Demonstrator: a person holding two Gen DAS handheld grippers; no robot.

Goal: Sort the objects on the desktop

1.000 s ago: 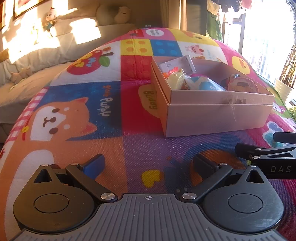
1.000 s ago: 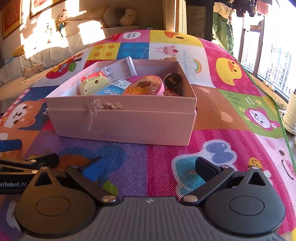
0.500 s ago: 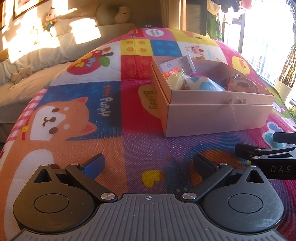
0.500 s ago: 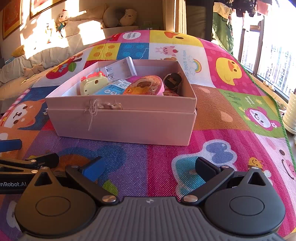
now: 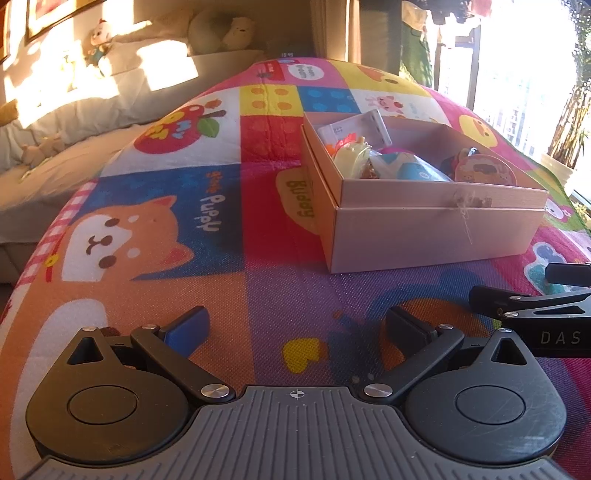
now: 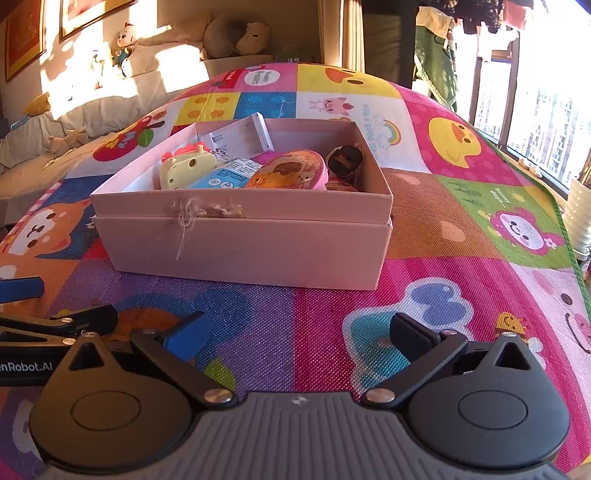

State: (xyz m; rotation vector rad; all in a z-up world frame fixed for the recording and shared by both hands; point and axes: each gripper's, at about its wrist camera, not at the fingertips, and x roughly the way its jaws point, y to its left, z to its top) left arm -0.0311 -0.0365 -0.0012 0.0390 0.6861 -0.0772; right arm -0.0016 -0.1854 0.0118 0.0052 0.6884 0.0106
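Both claws are spread wide with nothing in them: our left gripper [image 5: 295, 328] sits low over the colourful play mat [image 5: 258, 258], and our right gripper [image 6: 297, 332] does the same just beside it, so close that each one pokes into the edge of the other's view. The blue pad on each left finger [image 6: 183, 338] and the black pad on each right finger are well apart, with only mat showing between them. The pink cardboard box [image 6: 251, 240] sits on the mat a bit farther out, ahead of us and slightly right of the left claw, pretty much dead centre for the right one. It looks like a tray nested in a slightly bigger base, with a frayed bit of string [image 6: 184, 221] dangling off the near wall. Inside we can see a pale yellow toy with a red top [image 6: 186, 168] at the left, a blue and white packet [image 6: 225, 177] next to it, a round pink tin with cartoon animals [image 6: 290, 171] in the middle, a white flat box [image 6: 240, 138] leaning on the far wall, and a small dark round thing [image 6: 345, 160] at the right that we can't make out. Beyond the mat there's a sofa with plush toys [image 6: 255, 35] in the sun.
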